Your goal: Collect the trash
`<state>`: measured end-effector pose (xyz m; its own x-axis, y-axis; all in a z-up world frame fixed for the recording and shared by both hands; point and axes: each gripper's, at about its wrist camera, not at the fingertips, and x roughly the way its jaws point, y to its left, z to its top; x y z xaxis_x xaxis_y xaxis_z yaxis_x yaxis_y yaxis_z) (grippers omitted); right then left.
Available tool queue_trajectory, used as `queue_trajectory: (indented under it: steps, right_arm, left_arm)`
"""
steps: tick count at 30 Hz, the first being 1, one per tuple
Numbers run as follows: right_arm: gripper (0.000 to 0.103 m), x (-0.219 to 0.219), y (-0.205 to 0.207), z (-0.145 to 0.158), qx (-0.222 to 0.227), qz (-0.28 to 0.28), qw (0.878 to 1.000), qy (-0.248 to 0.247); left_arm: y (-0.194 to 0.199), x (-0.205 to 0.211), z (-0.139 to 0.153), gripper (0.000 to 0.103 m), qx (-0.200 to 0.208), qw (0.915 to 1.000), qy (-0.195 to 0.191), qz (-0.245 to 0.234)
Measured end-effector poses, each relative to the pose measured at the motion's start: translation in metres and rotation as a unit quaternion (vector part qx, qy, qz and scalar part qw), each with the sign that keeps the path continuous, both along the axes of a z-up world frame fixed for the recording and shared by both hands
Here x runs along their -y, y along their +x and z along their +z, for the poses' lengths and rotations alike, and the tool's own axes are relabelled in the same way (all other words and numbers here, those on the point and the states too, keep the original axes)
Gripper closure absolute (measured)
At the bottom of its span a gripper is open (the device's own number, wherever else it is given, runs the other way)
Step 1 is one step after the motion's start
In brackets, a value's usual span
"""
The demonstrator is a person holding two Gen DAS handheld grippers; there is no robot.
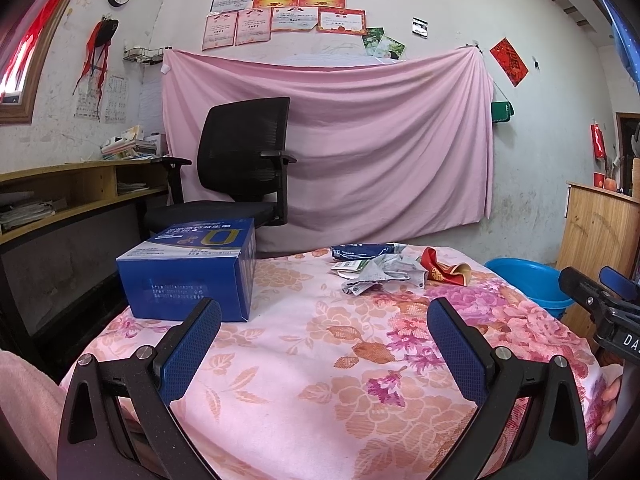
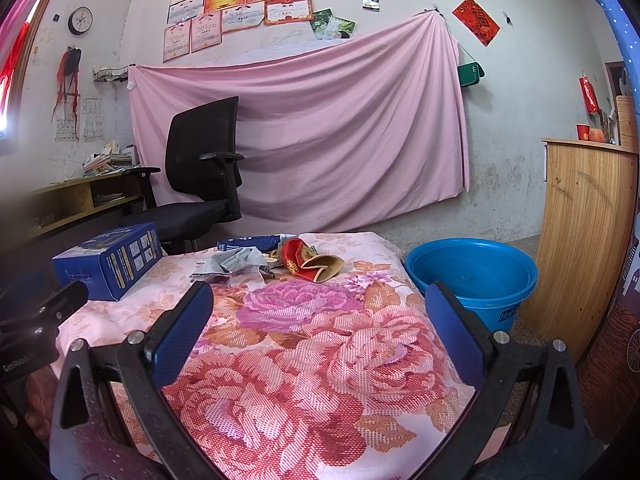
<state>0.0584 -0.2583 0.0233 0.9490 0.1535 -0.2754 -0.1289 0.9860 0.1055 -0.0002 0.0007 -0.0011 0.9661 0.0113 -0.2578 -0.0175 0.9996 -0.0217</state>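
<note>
Trash: crumpled grey paper [image 2: 230,265], a dark blue wrapper [image 2: 250,243] and a red-and-gold packet [image 2: 310,265] lie heaped at the table's [image 2: 304,360] far edge, 12 o'clock.
Basin: blue plastic basin [image 2: 472,276] on the floor at 2 o'clock; contents unclear.
Box: blue carton [image 1: 192,272] at 10 o'clock, closed.
Left gripper [image 1: 324,344]: low over the cloth, jaws wide apart, holding nothing.
Right gripper [image 2: 318,330]: the same.

Both claws are held low and level, side by side, pointing the same way. The left claw [image 1: 324,320] has its two blue-padded fingers [image 1: 188,354] spread wide with nothing between them. The right claw [image 2: 318,308] is just as wide apart and equally bare. A hand [image 1: 610,404] grips the right claw's handle from below; a pink sleeve [image 1: 24,408] shows beside the left.
</note>
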Motion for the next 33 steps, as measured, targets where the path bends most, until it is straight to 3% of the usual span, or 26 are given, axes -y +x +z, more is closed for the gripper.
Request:
queue_trajectory:
  steps: [33]
  right_arm:
    - [0.000, -0.0005, -0.0019, 0.0018, 0.001, 0.001, 1.000, 0.000]
  left_arm:
    - [0.0006, -0.0021, -0.0011, 0.002, 0.001, 1.0000, -0.004, 0.001]
